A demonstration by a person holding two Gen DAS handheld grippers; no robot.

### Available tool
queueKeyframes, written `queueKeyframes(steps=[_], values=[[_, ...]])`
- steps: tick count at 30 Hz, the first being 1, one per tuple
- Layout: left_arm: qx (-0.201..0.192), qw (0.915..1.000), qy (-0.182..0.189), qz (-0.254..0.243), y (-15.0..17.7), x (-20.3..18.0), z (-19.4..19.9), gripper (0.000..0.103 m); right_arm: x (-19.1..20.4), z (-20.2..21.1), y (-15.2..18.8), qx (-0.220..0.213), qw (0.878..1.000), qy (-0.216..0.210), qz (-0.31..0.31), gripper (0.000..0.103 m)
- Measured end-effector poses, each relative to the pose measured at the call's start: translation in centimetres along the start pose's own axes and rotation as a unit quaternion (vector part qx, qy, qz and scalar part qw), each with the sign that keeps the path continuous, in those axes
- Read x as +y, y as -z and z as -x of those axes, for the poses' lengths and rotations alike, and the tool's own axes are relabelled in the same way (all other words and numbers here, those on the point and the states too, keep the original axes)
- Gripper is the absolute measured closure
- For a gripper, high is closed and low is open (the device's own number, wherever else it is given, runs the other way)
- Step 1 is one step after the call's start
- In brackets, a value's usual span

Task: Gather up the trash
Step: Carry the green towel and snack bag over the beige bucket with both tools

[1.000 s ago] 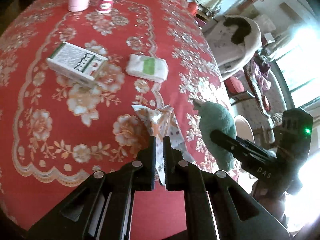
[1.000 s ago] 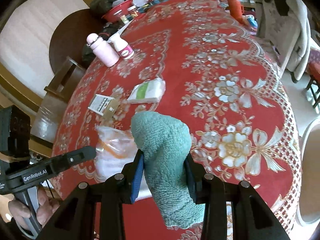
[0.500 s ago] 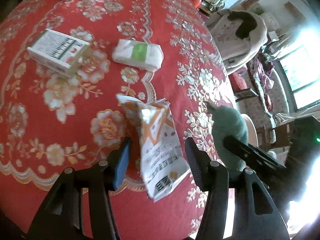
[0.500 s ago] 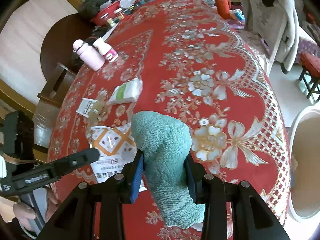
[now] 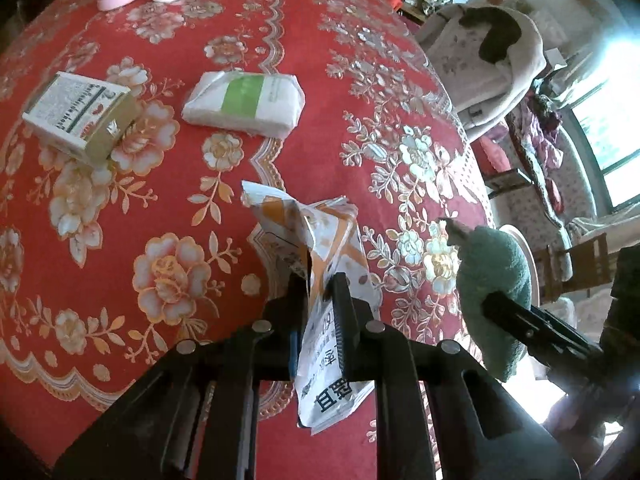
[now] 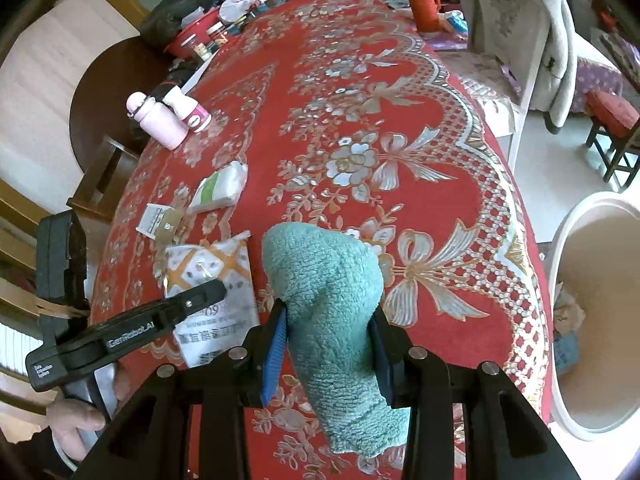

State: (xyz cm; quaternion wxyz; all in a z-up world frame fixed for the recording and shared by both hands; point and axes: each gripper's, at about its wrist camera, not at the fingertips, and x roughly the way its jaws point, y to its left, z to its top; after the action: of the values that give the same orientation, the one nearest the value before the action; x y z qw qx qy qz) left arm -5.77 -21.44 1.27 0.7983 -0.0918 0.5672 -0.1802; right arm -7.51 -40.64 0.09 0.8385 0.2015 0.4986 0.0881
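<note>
My left gripper (image 5: 320,284) is shut on a crumpled white-and-orange snack wrapper (image 5: 320,236) near the front edge of the red floral table (image 5: 160,200). The wrapper also shows in the right wrist view (image 6: 216,276), with the left gripper (image 6: 216,290) on it. My right gripper (image 6: 326,320) is shut on a teal fluffy cloth (image 6: 328,292), held above the table just right of the wrapper. The cloth also shows in the left wrist view (image 5: 496,276). A small printed carton (image 5: 80,116) and a white-and-green tissue pack (image 5: 244,100) lie further back.
A pink bottle (image 6: 156,124) and a white bottle with a pink label (image 6: 188,110) stand at the far left. A white bin (image 6: 600,312) stands on the floor off the table's right edge. A chair draped with a coat (image 6: 524,28) is beyond.
My left gripper opened around the wrapper half a second ago and has now shut on it again. The right gripper kept hold of the cloth and drifted slightly.
</note>
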Motion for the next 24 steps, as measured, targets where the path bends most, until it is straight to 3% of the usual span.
queueKeyframes(steps=[8, 24], values=[[-0.021, 0.9992, 0.009, -0.032, -0.5, -2.3, 2.1, 0.093, -0.6, 0.8, 0.0, -0.011, 1.000, 0.001, -0.004, 0.066], [-0.041, 0.9909, 0.013, -0.128, -1.0, -11.5, 2.9, 0.093, -4.6, 5.9, 0.8, -0.059, 0.997, 0.023, -0.049, 0.066]])
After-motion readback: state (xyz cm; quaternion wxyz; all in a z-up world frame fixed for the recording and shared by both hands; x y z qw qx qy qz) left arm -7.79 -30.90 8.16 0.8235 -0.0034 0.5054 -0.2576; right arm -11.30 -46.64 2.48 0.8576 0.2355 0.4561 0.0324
